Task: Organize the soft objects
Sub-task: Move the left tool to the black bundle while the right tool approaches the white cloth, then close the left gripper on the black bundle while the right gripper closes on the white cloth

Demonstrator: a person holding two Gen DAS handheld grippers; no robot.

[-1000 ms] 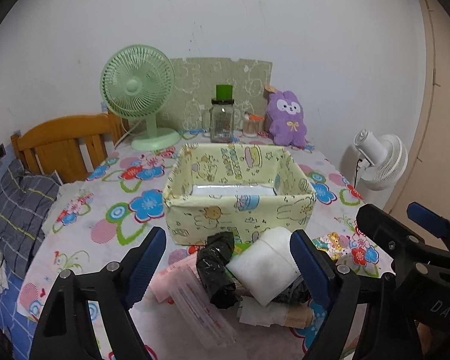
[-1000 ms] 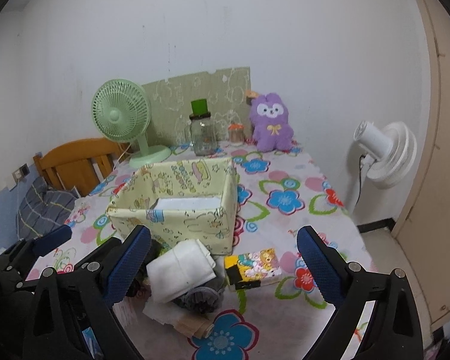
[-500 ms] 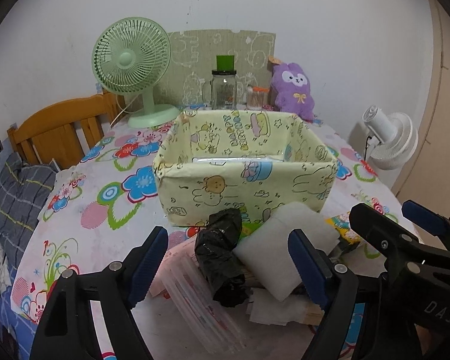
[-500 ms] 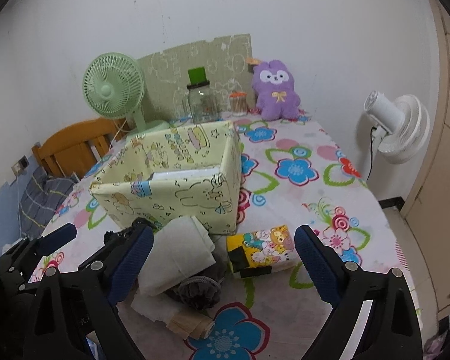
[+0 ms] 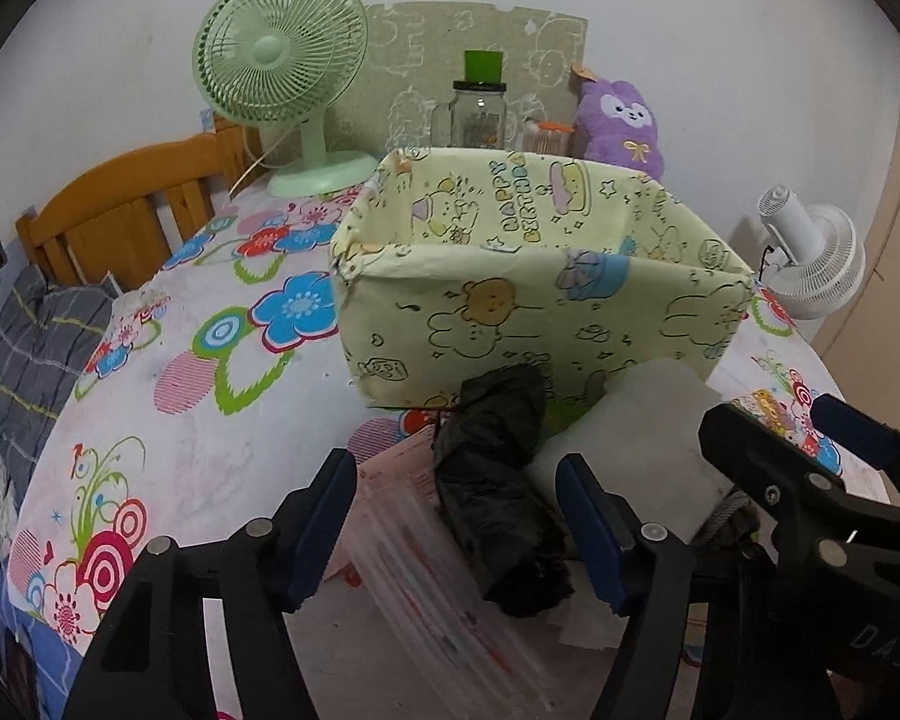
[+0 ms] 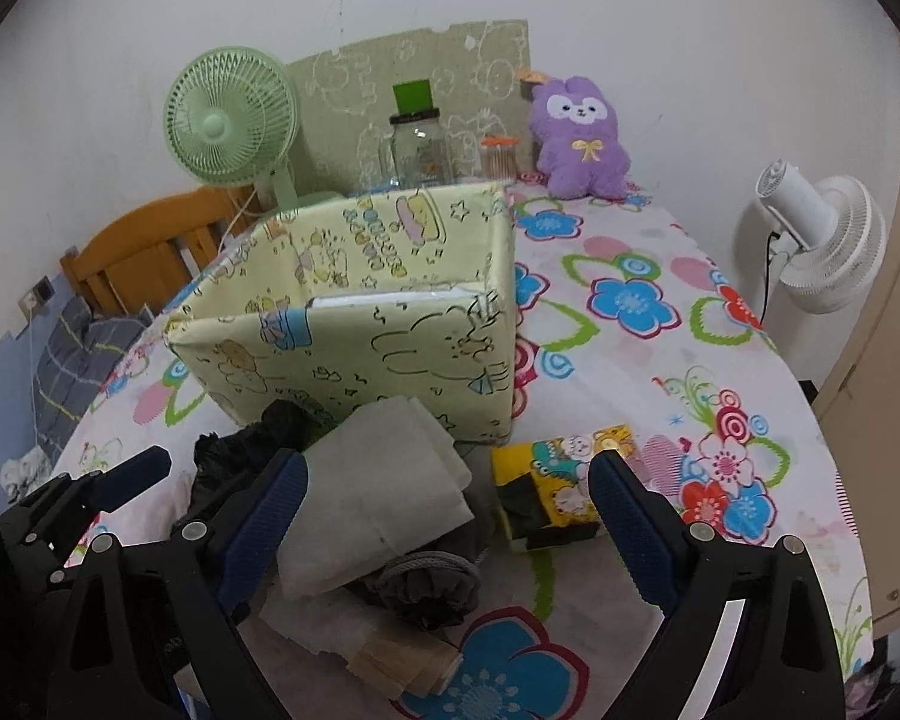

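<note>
With both tongs wide open and empty, left tongs straddle the black bag, right tongs the white cloth; box waits behind.

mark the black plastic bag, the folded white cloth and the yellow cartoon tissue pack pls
black plastic bag [image 5: 498, 492], left wrist view, middle of the crumpled roll
folded white cloth [image 6: 384, 480], right wrist view, top face of the fold
yellow cartoon tissue pack [image 6: 555, 480], right wrist view, printed top face

Two fans, one box, one jar, one plush.
</note>
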